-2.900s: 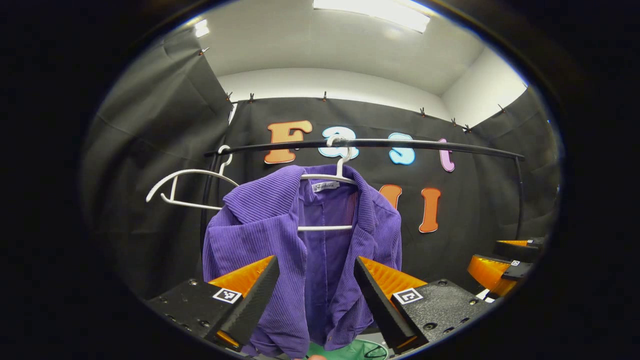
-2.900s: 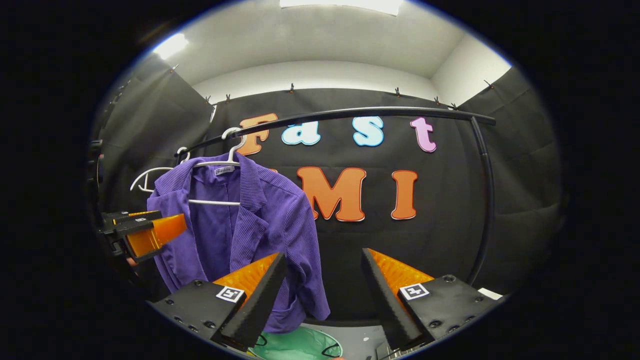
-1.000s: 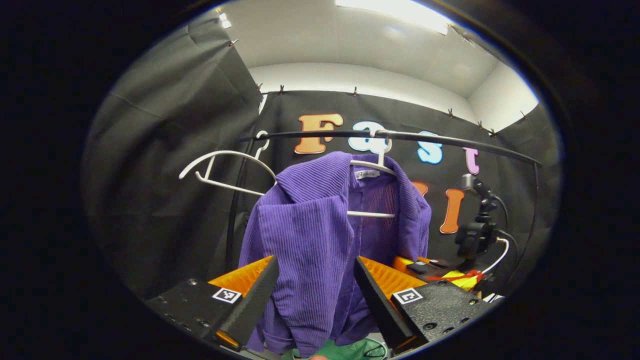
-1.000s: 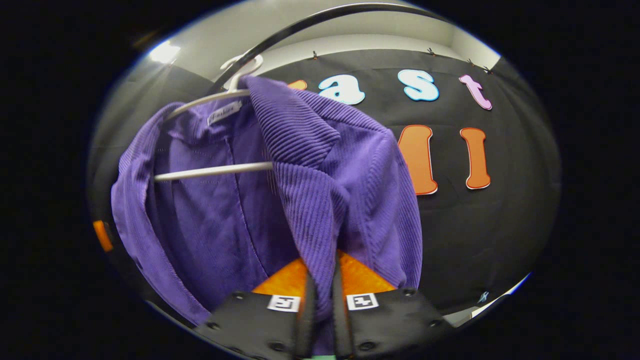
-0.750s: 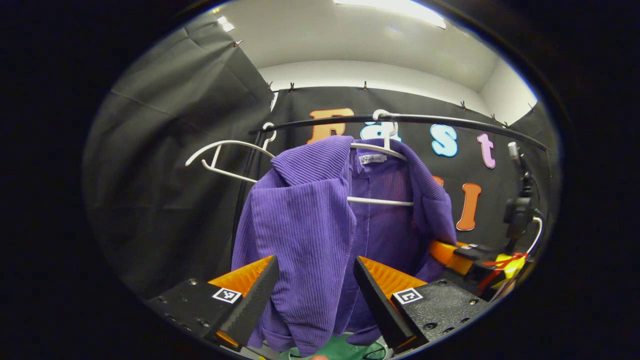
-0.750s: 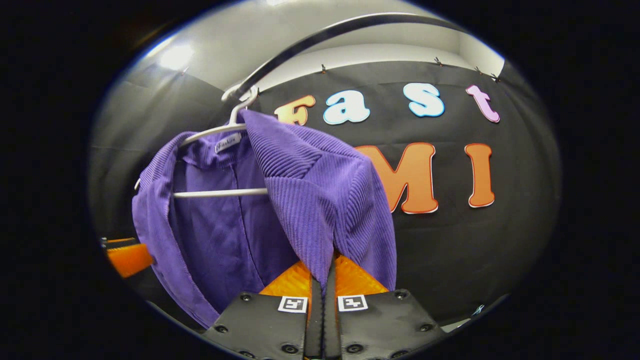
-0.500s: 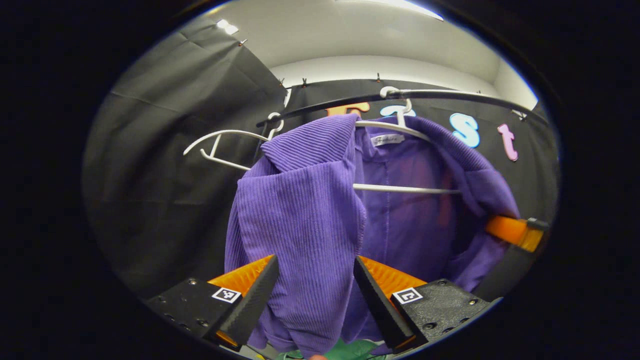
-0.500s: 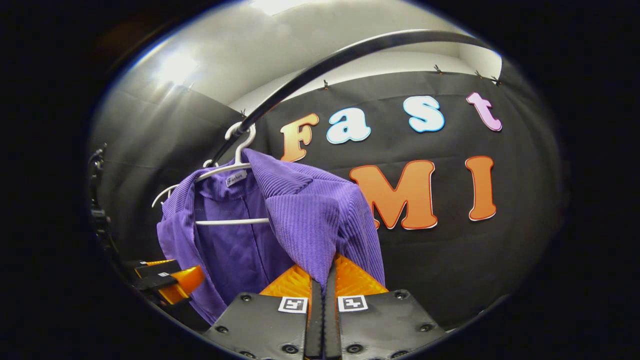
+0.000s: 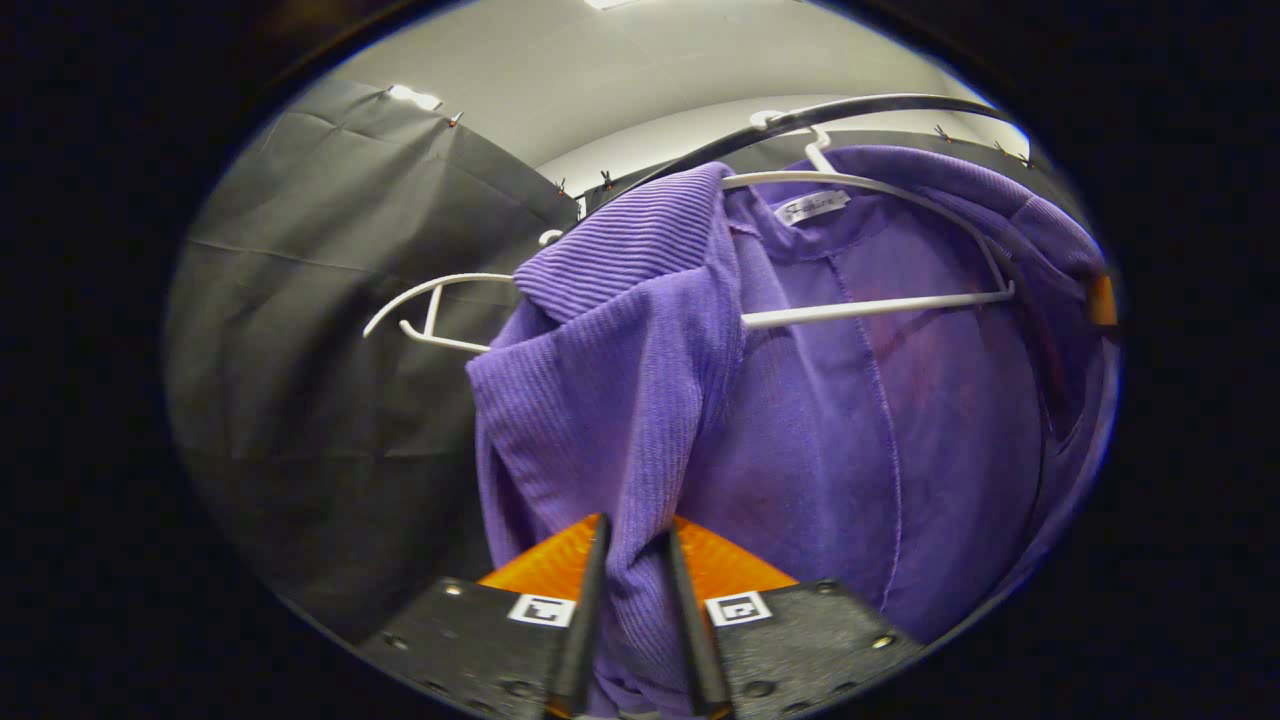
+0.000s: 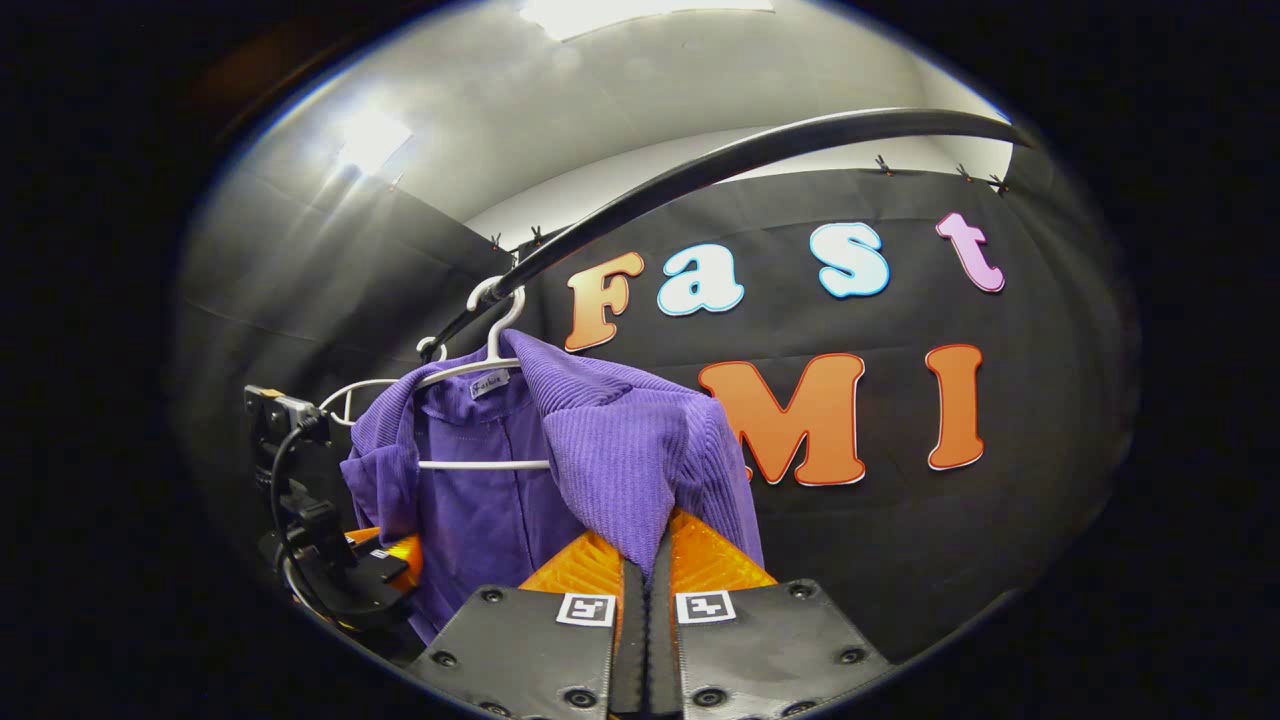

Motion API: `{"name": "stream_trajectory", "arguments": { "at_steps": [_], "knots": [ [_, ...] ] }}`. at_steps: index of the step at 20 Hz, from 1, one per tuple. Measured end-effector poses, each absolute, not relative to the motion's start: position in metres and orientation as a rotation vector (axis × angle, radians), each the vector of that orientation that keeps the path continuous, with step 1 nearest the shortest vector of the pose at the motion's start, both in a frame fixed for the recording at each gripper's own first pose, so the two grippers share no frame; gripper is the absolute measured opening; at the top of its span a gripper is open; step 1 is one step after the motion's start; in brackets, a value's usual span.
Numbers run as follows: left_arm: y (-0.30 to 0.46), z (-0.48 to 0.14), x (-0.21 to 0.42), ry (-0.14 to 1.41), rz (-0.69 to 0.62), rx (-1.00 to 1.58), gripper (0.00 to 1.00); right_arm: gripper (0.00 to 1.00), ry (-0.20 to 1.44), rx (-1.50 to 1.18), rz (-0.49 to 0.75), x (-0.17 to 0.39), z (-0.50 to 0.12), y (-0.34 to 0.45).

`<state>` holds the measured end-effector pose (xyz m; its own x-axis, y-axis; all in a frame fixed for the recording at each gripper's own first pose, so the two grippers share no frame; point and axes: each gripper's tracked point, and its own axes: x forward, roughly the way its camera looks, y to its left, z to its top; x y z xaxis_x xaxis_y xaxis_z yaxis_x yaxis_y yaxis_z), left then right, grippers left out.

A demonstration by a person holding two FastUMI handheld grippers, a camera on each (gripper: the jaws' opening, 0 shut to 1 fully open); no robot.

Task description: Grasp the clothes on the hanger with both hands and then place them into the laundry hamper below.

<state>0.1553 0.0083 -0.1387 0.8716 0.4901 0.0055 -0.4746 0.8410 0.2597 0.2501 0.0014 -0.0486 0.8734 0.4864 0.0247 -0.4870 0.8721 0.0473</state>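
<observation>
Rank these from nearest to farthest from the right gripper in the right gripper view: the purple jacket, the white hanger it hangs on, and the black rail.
1. The purple jacket: its front edge is pinched in the jaws of the right gripper, bottom centre.
2. The white hanger: up and left, inside the jacket.
3. The black rail: highest, arching overhead; the hanger's hook hangs on it.
</observation>
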Motion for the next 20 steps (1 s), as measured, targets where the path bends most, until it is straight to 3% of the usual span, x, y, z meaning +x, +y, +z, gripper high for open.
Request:
{"name": "stream_trajectory", "arguments": {
  "at_steps": [2,3,4,10,13,14,17,20],
  "knots": [
    [0.010,-0.126,0.146,0.070,0.465,0.245,0.08,0.09,-0.014,0.049,0.496,0.249,-0.049,0.002],
    [0.011,-0.115,0.139,0.066,0.453,0.235,0.06,0.09,-0.020,0.046,0.486,0.247,-0.047,0.002],
    [0.014,-0.099,0.128,0.055,0.456,0.228,0.05,0.05,-0.029,0.042,0.474,0.246,-0.045,0.001],
    [0.056,0.030,0.091,-0.113,0.555,0.226,0.06,0.09,-0.073,0.032,0.395,0.261,-0.032,-0.008],
    [0.077,0.073,0.101,-0.154,0.535,0.163,0.04,0.09,-0.094,0.040,0.370,0.265,-0.023,-0.013],
    [0.086,0.077,0.106,-0.150,0.528,0.150,0.09,0.09,-0.101,0.040,0.362,0.267,-0.020,-0.015],
    [0.117,0.079,0.116,-0.120,0.570,0.227,0.03,0.13,-0.127,0.052,0.351,0.263,-0.008,-0.020],
    [0.124,0.051,0.128,-0.060,0.602,0.273,0.07,0.09,-0.154,0.044,0.331,0.266,0.003,-0.023]
  ]
}}
